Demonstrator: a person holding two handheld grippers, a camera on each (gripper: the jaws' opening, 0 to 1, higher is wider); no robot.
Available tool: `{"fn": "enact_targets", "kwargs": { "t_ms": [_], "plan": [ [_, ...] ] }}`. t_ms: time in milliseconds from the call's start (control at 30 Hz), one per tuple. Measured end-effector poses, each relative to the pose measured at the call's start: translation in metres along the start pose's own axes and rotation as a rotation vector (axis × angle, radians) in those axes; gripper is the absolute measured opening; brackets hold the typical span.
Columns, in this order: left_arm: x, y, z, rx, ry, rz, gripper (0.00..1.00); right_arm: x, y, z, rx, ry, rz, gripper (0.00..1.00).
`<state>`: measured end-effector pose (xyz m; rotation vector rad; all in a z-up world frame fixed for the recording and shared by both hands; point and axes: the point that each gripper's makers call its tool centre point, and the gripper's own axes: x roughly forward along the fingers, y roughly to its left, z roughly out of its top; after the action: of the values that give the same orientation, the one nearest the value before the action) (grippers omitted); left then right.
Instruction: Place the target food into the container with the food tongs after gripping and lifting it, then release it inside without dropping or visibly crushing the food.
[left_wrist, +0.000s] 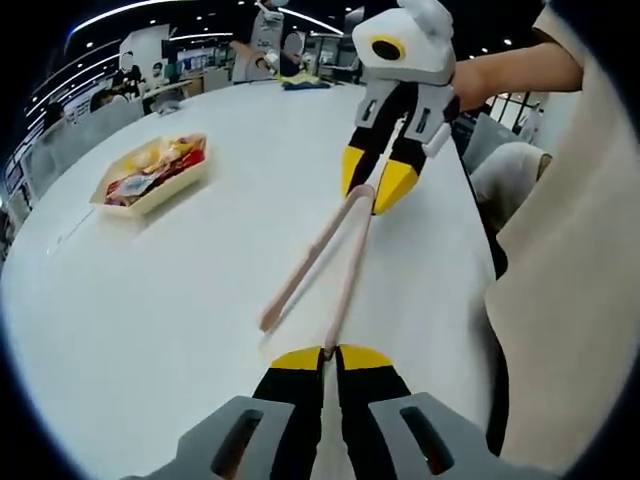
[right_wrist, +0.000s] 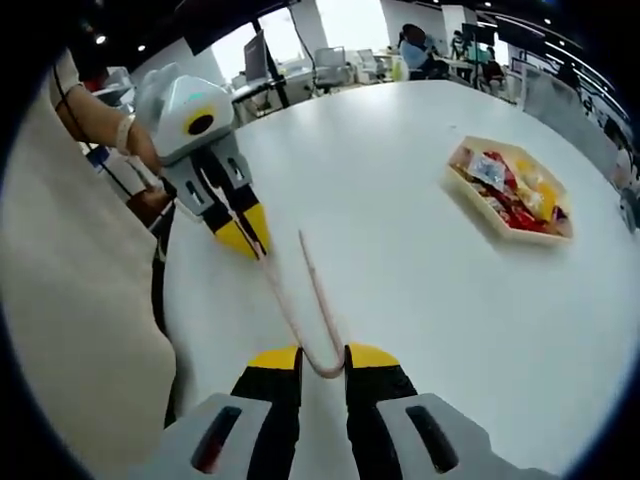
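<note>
Pink food tongs (left_wrist: 335, 255) lie low over the white table (left_wrist: 150, 310), stretched between my two grippers. My left gripper (left_wrist: 330, 355) is shut on the tip of one tong arm; the other arm's tip hangs free to its left. My right gripper (left_wrist: 372, 185) grips the tongs' bent end. In the right gripper view, the bend of the tongs (right_wrist: 322, 345) sits between the yellow jaws of my right gripper (right_wrist: 324, 358), and my left gripper (right_wrist: 250, 238) pinches an arm tip. A pale tray (left_wrist: 190, 182) (right_wrist: 500, 228) holds red and yellow packaged snacks.
A person in a beige top (left_wrist: 570, 250) stands against the table edge beside the grippers. Chairs, desks and seated people line the room beyond the table's far rim. Bare white tabletop (right_wrist: 430, 310) separates the tongs from the tray.
</note>
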<state>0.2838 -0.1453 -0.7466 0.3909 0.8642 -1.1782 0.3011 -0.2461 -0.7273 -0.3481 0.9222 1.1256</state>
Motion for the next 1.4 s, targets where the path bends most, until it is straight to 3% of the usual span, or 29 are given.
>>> {"fn": "enact_targets", "kwargs": {
  "t_ms": [300,500,1400],
  "plan": [
    [0.004,-0.002,0.000,0.047,0.024,0.000,0.01,0.002,-0.002,-0.006,-0.007,0.010,-0.007,0.16],
    [0.007,-0.001,-0.007,0.084,0.072,0.011,0.01,0.006,0.000,-0.006,-0.009,0.006,0.003,0.16],
    [0.012,0.000,-0.005,0.099,0.090,0.032,0.02,0.012,-0.004,-0.017,-0.017,0.032,-0.016,0.16]
  ]
}}
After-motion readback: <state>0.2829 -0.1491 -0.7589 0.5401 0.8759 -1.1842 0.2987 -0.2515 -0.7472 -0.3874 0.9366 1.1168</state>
